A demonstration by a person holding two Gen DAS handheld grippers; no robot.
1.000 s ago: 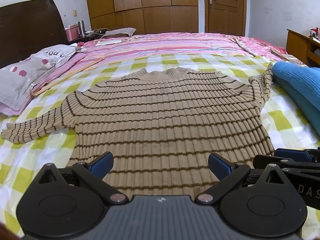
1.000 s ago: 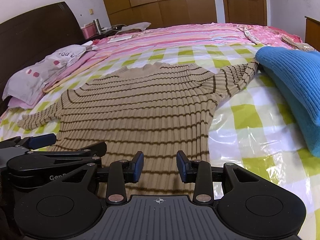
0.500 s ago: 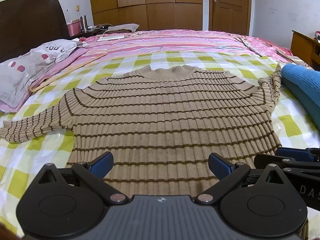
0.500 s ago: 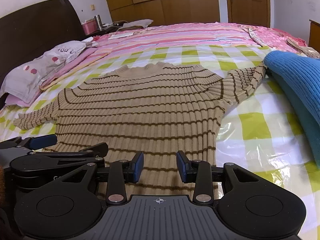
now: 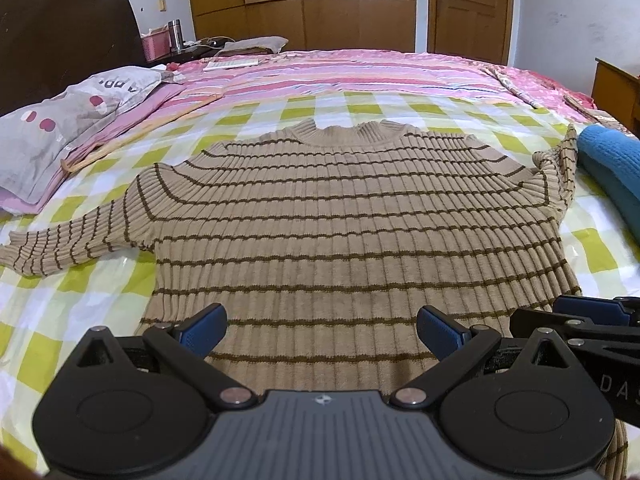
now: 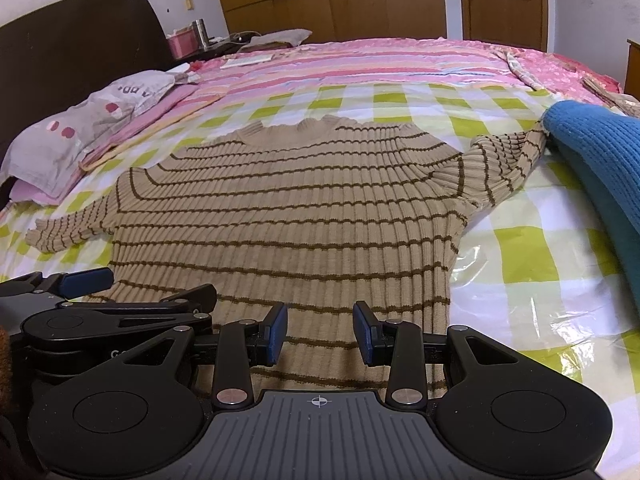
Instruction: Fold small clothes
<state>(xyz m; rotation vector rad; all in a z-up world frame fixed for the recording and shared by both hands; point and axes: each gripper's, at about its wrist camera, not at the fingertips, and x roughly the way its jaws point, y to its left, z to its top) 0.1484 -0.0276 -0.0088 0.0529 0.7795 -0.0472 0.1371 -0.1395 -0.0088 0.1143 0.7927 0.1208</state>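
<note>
The sweater [image 5: 340, 216] lies flat mid-bed, collar away from me, hem nearest. My left claw [image 5: 320, 330] gapes wide over the hem; my right claw [image 6: 320, 334], half-open, hovers toward its right corner.

- Grey pillow [image 5: 60, 136] with pink dots at the bed's left edge.
- Dark headboard [image 5: 60, 36].
- Wooden wardrobe [image 5: 304, 0] beside a door [image 5: 468, 4].
- Pink basket [image 6: 182, 45].

Right gripper [image 5: 592, 320]: you can read "DAS" in pale letters on its side, cut off by the frame edge.
Pillow [image 5: 68, 128]: you see upside-down letters, roughly "APP"; the rest is unreadable.
</note>
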